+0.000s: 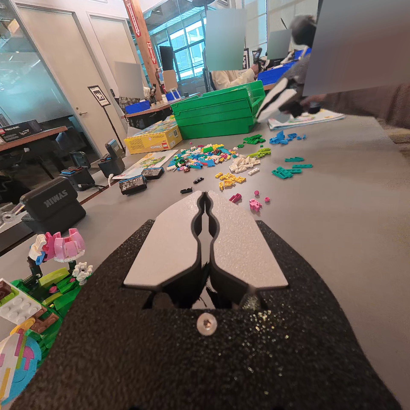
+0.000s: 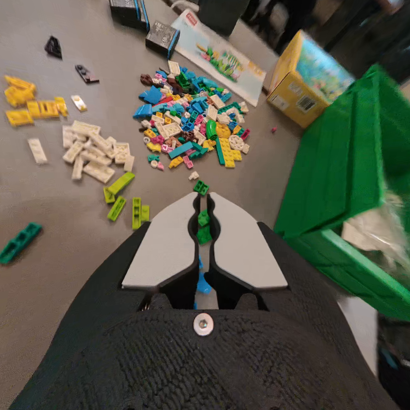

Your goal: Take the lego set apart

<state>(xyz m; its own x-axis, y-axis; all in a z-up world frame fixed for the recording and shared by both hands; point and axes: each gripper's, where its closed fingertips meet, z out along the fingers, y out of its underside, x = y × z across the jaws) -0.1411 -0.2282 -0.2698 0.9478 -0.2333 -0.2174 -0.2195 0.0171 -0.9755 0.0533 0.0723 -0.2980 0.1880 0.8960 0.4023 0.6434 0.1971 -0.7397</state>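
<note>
The built lego set (image 1: 44, 284), a green base with pink flowers, stands at the lower left of the left wrist view, left of my left gripper (image 1: 205, 194). That gripper is shut and empty, low over the grey table (image 1: 332, 233). Sorted loose bricks lie ahead: a mixed pile (image 1: 199, 155), white (image 1: 244, 164), yellow (image 1: 230, 178), teal (image 1: 286, 170), green (image 1: 255, 139) and blue (image 1: 281, 138). My right gripper (image 2: 203, 194) is nearly closed on a small green piece (image 2: 200, 186) at its tips. Through the gap below show green pieces (image 2: 203, 233). It also shows blurred in the left wrist view (image 1: 275, 99).
Stacked green bins (image 1: 213, 115) (image 2: 343, 177) stand at the back, with a yellow box (image 1: 153, 142) (image 2: 299, 88) and an instruction booklet (image 1: 150, 162) beside them. Black batteries (image 1: 133, 184) and a charger case (image 1: 53, 204) sit at the left. A person's sleeve (image 1: 366, 104) reaches in at the right. About 35 cm separates my left fingertips from my right. To the built lego set (image 1: 44, 284): left tips about 20 cm, right tips about 50 cm.
</note>
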